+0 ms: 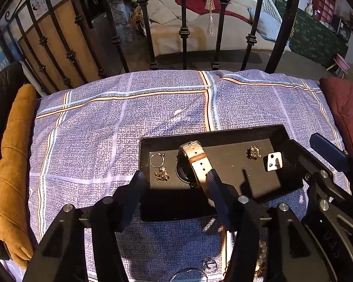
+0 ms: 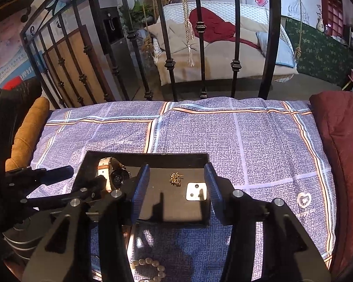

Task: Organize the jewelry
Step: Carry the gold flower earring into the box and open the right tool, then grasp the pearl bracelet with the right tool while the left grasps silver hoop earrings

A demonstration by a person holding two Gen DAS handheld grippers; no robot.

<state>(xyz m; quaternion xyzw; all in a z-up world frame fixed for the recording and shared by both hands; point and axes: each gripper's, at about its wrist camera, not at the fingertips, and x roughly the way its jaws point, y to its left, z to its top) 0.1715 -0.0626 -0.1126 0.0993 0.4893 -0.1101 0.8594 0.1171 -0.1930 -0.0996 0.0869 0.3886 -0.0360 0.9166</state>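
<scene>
A black tray lies on the checked purple bedspread. It holds a watch with a white strap, a thin ring, two gold earring clusters and a white earring card. My left gripper stands open over the tray's near left part, one finger crossing the strap in the picture, and nothing is pinched. My right gripper is open above the tray's right half, framing a gold cluster and the card. A pearl bracelet lies on the spread below.
A black iron bed rail stands behind the spread. A mustard cushion borders the left side and a maroon cushion the right. A small metal buckle lies on the spread near the bottom edge.
</scene>
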